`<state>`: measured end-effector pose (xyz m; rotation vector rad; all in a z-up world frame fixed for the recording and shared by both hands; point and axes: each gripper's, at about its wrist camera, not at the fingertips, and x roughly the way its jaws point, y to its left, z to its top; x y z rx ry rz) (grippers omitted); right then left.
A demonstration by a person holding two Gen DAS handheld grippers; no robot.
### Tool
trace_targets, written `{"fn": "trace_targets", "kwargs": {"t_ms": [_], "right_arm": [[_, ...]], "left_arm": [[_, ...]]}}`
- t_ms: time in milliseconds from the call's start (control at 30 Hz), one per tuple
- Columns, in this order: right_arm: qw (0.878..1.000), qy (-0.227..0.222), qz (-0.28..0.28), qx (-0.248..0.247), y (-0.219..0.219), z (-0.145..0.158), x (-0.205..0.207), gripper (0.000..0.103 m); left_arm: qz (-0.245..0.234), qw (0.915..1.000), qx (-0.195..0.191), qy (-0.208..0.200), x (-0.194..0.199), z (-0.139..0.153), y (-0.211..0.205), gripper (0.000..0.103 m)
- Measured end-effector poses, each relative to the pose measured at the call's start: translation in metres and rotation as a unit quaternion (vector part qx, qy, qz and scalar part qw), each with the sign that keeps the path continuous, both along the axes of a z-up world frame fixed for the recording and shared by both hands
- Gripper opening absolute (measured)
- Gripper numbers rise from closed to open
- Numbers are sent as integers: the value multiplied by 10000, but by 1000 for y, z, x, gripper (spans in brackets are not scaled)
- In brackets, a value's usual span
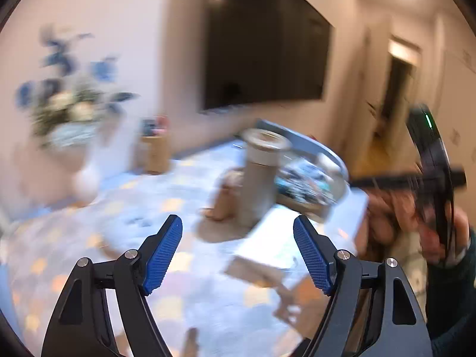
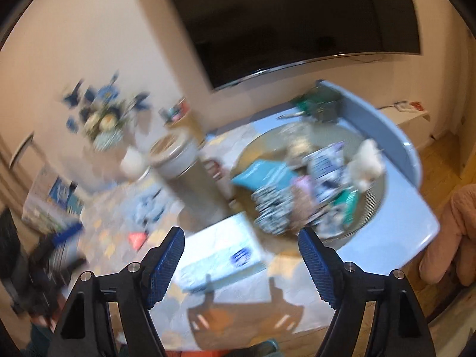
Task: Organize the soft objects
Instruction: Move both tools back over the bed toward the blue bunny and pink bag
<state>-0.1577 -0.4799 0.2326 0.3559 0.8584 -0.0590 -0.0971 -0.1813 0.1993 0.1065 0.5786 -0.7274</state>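
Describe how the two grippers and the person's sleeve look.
Both the left gripper and the right gripper have glossy black angular linkage arms with silver pivot bolts and blue, finely ribbed pads. In the left view the other gripper's body shows a green light. The sleeve is dark teal.

Blue tablecloth (image 2: 395, 208), seemingly yellow-spotted.

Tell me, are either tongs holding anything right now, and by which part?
Nothing is held. The left tongs and right tongs both stand open with only blurred table showing between their blue pads.
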Motion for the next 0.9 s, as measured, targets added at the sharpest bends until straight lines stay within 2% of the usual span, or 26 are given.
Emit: {"fn": "trace_targets", "kwargs": {"t_ms": [167,200,300,400,467,533,667,800,867,900], "right_arm": [[9964,46,828,-191,78,-11,15,77],[9931,91,1136,-266,103,-15,22,77],[9849,181,1641,-529,158,-29,41,77],[9790,248,1968,-467,195,-47,59,77],[9772,226,2078,-377,216,-61,72,77],[9766,250,2089,-442,235,-81,87,77],[9753,234,1999,-914,259,-123,117,77],[9785,301,1980,-500,252,-152,142,77],[9804,279,1909,-397,249,-164,150,77],[9813,274,1862,-410,247,-173,154,77]], "left_arm": [[748,9965,-320,-199,3,12,77,76],[880,9954,-336,-199,4,11,86,76],[1240,9917,-337,21,18,-1,110,76],[1786,9836,-8,249,39,-29,130,76],[2269,9721,480,354,57,-56,140,76],[2591,9611,719,626,77,-85,150,76],[2771,9517,442,1245,114,-136,171,76],[2902,9438,321,1548,137,-174,181,76],[3019,9381,453,1636,143,-191,181,75],[3039,9395,576,1474,140,-188,175,77]]}}
